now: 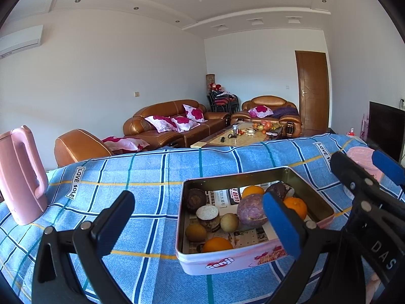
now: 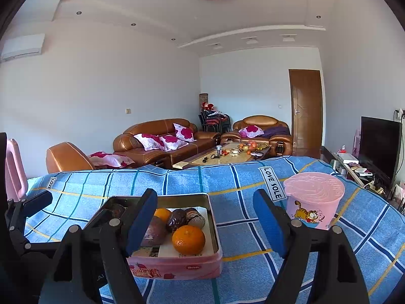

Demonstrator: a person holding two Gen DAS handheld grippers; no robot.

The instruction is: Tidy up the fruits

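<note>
Left gripper (image 1: 197, 217): its fingers are standing wide apart and holding nothing, hovering low over the near left part of the counter, with the right finger (image 1: 281, 225) overlapping the tin's near right corner in the left wrist view.
Right gripper (image 2: 205, 217): its fingers are also spread wide and empty; the left finger (image 2: 140, 220) is sitting in front of the tin's left half, the right finger (image 2: 269, 220) over bare cloth between tin and tub.
Fruit tin (image 1: 255, 258): a pink rectangular tin is lying open on the checked blue cloth (image 1: 152, 177), near the front edge of the counter, lined with printed paper.
Fruits: three oranges, among them one by the near wall (image 1: 217, 244), a purple round fruit (image 1: 251, 210), two yellowish-brown ones (image 1: 229, 222) and several dark round ones are lying loose inside the tin, some touching each other.
Pink tub (image 2: 312, 200): standing upright with its lid on, right of the tin and apart from it.
Pink kettle (image 1: 21, 174): standing at the far left edge of the counter, well apart from the tin.
Open room: bare cloth is stretching left of the tin, behind it to the far edge, and between tin and tub.
</note>
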